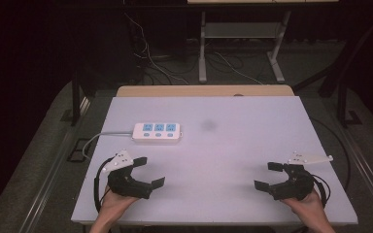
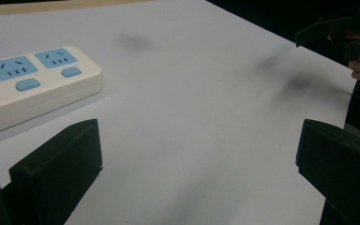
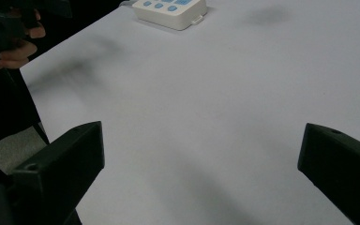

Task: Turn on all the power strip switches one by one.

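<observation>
The left claw (image 1: 149, 171) sits low over the near left part of the white bench (image 1: 233, 145). Its two black jaws stand far apart, so it is let go and holds nothing. The right claw (image 1: 270, 175) sits over the near right part of the bench. Its jaws are wide apart too, and nothing is between them.

The two claws are well apart from each other, one at each side. They point in toward the middle of the bench. This looks like a ready spot: both hands rest near the person's edge, so the middle stays free to work in.

The thing closest to a claw is the power strip (image 1: 157, 132). It is white with three blue sockets and blue buttons. It lies flat on the bench, ahead of the left claw and a little toward the right claw. It is near the left claw but not touching it. From the right claw it is far off, ahead and across the bench. Its grey cord (image 1: 99, 136) runs away past the left claw's outer side and off the edge of the bench.

I think the left claw is the one to reach for it, since it is much closer. Open jaws make sense for that, as the strip is wide and flat.
</observation>
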`<state>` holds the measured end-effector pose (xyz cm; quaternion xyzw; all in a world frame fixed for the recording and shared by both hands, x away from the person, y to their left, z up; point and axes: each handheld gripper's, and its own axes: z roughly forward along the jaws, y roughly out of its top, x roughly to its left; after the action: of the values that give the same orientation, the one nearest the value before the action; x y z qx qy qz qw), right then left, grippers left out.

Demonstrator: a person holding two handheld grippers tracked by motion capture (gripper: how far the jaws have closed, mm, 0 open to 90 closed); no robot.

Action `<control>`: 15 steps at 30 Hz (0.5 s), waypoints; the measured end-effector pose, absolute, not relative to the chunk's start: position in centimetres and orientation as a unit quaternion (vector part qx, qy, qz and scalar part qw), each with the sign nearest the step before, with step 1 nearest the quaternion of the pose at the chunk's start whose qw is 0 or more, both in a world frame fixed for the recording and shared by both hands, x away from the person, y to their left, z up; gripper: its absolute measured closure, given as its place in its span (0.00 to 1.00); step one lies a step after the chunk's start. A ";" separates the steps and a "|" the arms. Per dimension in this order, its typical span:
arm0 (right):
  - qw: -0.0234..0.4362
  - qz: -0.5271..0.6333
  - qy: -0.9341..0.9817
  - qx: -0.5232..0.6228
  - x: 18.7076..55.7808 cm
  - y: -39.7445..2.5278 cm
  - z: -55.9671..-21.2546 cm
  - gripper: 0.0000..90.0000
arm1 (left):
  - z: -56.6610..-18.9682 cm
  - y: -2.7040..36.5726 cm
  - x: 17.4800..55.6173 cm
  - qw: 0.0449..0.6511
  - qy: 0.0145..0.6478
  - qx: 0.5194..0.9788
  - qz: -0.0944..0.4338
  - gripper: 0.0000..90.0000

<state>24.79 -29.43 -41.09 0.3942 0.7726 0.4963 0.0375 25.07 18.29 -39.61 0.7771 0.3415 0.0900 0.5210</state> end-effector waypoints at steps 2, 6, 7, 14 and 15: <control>0.038 0.495 0.773 0.394 24.8 -29.4 -41.1 0.01 | -39.3 18.3 25.2 0.519 0.339 0.780 0.089 0.00; 0.039 0.495 0.772 0.397 24.8 -29.4 -41.1 0.01 | -38.8 18.5 25.7 0.509 0.339 0.786 0.090 0.00; 0.039 0.495 0.772 0.397 24.8 -29.4 -41.1 0.01 | -38.8 18.5 25.7 0.509 0.339 0.786 0.090 0.00; 0.037 0.492 0.775 0.396 24.8 -29.4 -41.3 0.01 | -37.8 19.2 26.6 0.503 0.341 0.789 0.092 0.00; 0.036 0.492 0.775 0.395 24.8 -29.4 -41.3 0.01 | -37.6 19.3 26.7 0.505 0.341 0.788 0.090 0.00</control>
<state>24.82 -29.39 -41.28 0.3955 0.7747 0.4921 0.0364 26.74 19.31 -37.65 0.7879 0.3410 0.0903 0.5047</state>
